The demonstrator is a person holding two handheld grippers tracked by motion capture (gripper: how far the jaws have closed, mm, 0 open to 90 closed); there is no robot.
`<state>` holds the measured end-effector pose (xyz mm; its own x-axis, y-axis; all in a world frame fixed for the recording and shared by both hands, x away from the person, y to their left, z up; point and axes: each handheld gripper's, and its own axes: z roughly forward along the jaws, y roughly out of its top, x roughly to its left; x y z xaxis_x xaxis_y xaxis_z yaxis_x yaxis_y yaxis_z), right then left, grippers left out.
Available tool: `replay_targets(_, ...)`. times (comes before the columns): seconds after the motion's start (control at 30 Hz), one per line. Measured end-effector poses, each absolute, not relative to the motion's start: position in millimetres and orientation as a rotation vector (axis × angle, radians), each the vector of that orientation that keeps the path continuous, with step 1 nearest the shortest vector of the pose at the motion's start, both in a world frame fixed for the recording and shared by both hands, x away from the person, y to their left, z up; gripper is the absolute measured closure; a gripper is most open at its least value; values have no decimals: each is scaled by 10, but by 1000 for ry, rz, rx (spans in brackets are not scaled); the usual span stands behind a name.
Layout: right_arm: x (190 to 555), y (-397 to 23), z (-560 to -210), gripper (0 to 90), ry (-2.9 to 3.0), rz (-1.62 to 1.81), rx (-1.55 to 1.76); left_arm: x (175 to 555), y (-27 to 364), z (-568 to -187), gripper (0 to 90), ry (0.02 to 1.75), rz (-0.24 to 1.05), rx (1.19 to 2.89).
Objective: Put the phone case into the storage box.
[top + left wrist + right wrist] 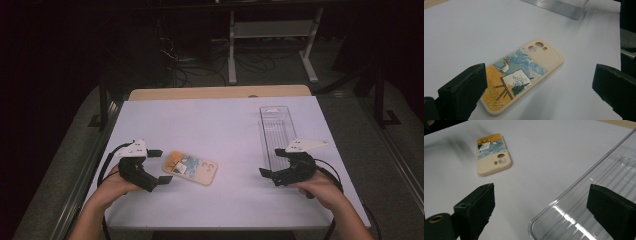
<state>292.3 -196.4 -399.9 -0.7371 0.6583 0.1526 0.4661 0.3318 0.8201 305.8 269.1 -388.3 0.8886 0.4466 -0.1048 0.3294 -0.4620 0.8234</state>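
Left fingers: spread wide on the left gripper (159,166), with nothing pressed between them; in the left gripper view the near end of the phone case (522,75) is seen between and just beyond one finger (464,87) and the other.
Right fingers: spread wide on the right gripper (271,162), nothing clamped; in the right gripper view one finger (477,206) is seen over bare table and the other over the near corner of the clear tray (584,215).
Left gripper: held just beside the phone case, at the end with the painted easel, its fingers pointed toward the case.
Right gripper: held well apart from the phone case, on the side of the camera cut-outs, at the near end of the clear tray.
Phone case: laid flat, picture side up, on the white table (220,125), between the two grippers and nearer the left one; a cream rim, a painter at an easel and blue waves are shown on it.
Clear tray: a long ribbed transparent tray, set lengthwise well apart from the phone case, beyond the right gripper.
Hands: each gripper is gripped from behind by a hand, the forearms entering from the table's near edge.
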Motion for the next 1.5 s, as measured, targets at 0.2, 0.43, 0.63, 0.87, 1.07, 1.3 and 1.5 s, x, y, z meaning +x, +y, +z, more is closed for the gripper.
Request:
replay_targets(0.2, 2920, -1966, -4001, 75, 2383, 1363, 1021, 3065, 2692, -3859, 0, 549, 158, 2095)
replay_targets(0.43, 2916, -1976, -4005, 75, 2375, 1372, 1020, 3129, 2701, -3841, 0, 584, 144, 2076)
replay_targets(0.63, 2913, -1980, -4002, 75, 2379, 1372, 1022, 3169, 2707, -3848, 0, 603, 143, 2071)
replay_targets(0.87, 2911, -1975, -4003, 75, 2379, 1368, 1017, 3204, 2686, -3821, 28, 592, 157, 2064)
replay_targets(1.07, 2914, -1975, -4004, 75, 2376, 1368, 1021, 3244, 2670, -3819, 57, 596, 159, 2070)
replay_targets(1.3, 2915, -1974, -4004, 75, 2376, 1365, 1024, 3311, 2627, -3786, 141, 586, 167, 2061)
replay_targets(1.5, 2911, -1971, -4004, 75, 2374, 1359, 1026, 3362, 2584, -3765, 198, 578, 171, 2069)
